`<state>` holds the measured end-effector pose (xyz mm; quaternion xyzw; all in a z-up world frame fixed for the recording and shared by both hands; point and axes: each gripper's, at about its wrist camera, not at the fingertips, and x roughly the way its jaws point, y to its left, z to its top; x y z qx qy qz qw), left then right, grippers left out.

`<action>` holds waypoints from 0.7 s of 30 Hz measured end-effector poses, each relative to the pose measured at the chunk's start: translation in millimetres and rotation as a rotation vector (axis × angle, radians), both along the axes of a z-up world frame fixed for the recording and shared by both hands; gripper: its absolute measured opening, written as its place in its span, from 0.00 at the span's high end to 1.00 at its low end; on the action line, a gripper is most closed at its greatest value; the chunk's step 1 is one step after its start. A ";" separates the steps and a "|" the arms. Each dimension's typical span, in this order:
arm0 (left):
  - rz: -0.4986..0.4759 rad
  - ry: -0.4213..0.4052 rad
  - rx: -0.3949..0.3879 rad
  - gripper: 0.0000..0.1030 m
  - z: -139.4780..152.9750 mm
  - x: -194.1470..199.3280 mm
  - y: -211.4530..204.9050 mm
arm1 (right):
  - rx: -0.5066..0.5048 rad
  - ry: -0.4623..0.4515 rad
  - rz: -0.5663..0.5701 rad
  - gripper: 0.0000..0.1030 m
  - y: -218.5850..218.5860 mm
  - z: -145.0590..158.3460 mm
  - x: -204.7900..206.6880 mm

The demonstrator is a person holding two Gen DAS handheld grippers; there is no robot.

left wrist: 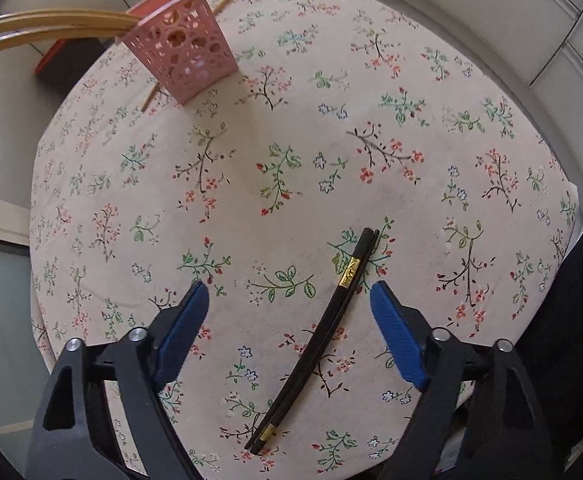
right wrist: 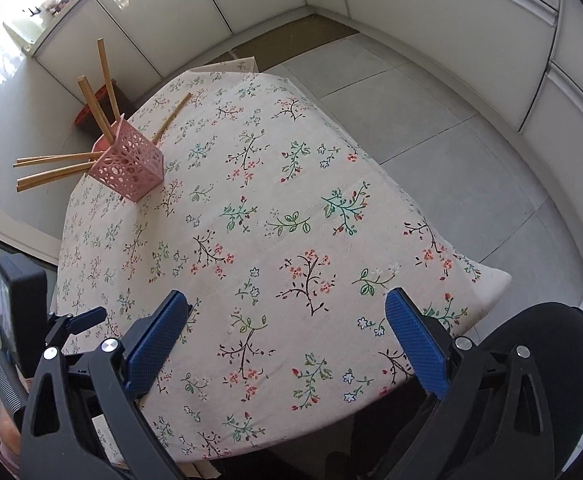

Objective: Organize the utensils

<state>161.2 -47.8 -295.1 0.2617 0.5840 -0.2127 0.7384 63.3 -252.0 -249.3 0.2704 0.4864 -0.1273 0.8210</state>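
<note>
A pair of black chopsticks (left wrist: 331, 320) with gold bands lies on the floral tablecloth (left wrist: 291, 140). My left gripper (left wrist: 289, 292) points down over it, open, and the pair lies between the blue pads, closer to the right one, unpressed. A pink perforated holder (left wrist: 183, 52) stands at the far left and has several wooden chopsticks (left wrist: 59, 24) leaning out of it. In the right wrist view the same holder (right wrist: 131, 168) stands far off. My right gripper (right wrist: 287, 300) is open above bare cloth with nothing between its fingers.
One loose wooden chopstick (right wrist: 173, 116) lies on the cloth behind the holder. A dark seat or garment (right wrist: 551, 360) sits past the table's near right edge. A black device (right wrist: 15, 300) is at the left edge. Tiled floor (right wrist: 431, 120) and white cabinets surround the table.
</note>
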 end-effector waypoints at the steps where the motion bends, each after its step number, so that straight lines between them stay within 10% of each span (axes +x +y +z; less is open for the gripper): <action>1: 0.003 0.024 0.006 0.38 -6.0 3.3 0.6 | 0.009 0.011 0.000 0.06 0.2 -2.4 -0.1; 21: -0.002 0.124 -0.068 0.54 -11.7 29.5 5.7 | 0.113 0.130 0.000 0.06 -0.9 -28.2 2.8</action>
